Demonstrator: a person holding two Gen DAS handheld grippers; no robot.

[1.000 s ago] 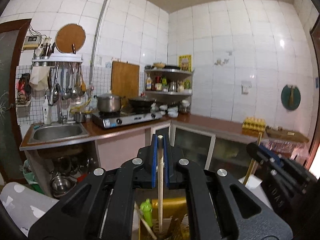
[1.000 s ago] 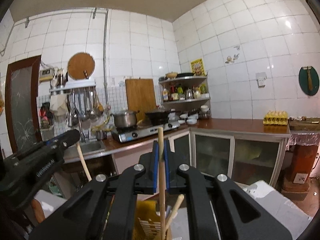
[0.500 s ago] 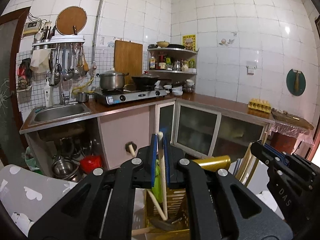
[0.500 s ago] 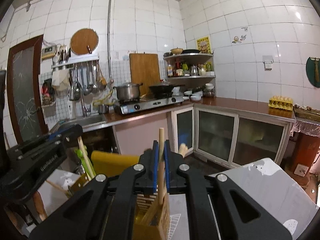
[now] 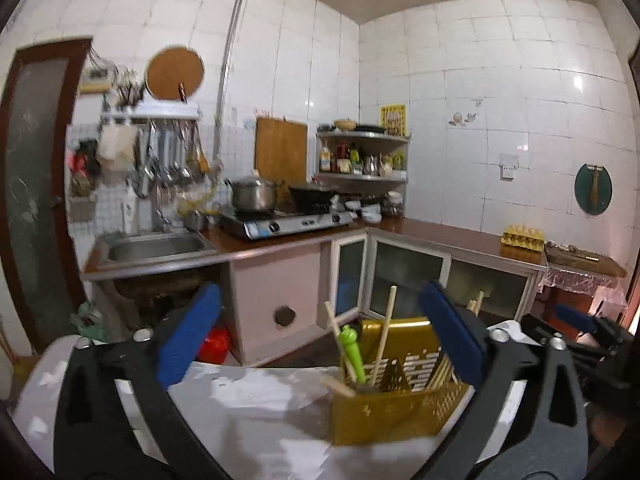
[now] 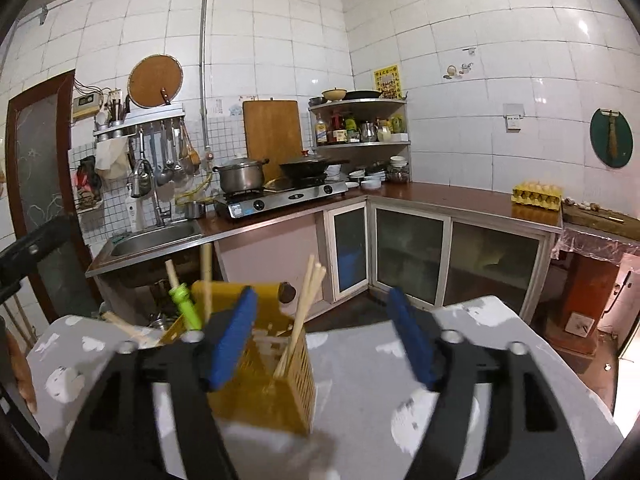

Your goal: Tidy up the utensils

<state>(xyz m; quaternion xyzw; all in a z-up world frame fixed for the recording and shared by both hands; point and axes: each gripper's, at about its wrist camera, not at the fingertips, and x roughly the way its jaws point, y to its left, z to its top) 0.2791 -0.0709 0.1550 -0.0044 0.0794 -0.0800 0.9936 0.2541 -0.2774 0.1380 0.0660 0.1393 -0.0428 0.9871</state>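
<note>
A: Why do both tongs stand wide with nothing between them?

B: I judge each has just let go. The left gripper [image 5: 320, 340] and right gripper [image 6: 322, 336] have just been opening, blue pads clear of everything.

A: And the utensils?

B: In the yellow perforated plastic utensil basket [image 6: 272, 384] on the grey tablecloth with white patches [image 6: 400, 380]. Upright slots keep the pale wooden chopsticks [image 6: 302, 312] and the green plastic-handled tool [image 5: 352, 354] standing and sorted.

A: What differs from a second ago?

B: Then each gripper was clamped on a wooden stick above the basket; now both sticks are out of the jaws. The brown kitchen counter [image 6: 460, 196] lies well beyond.
</note>
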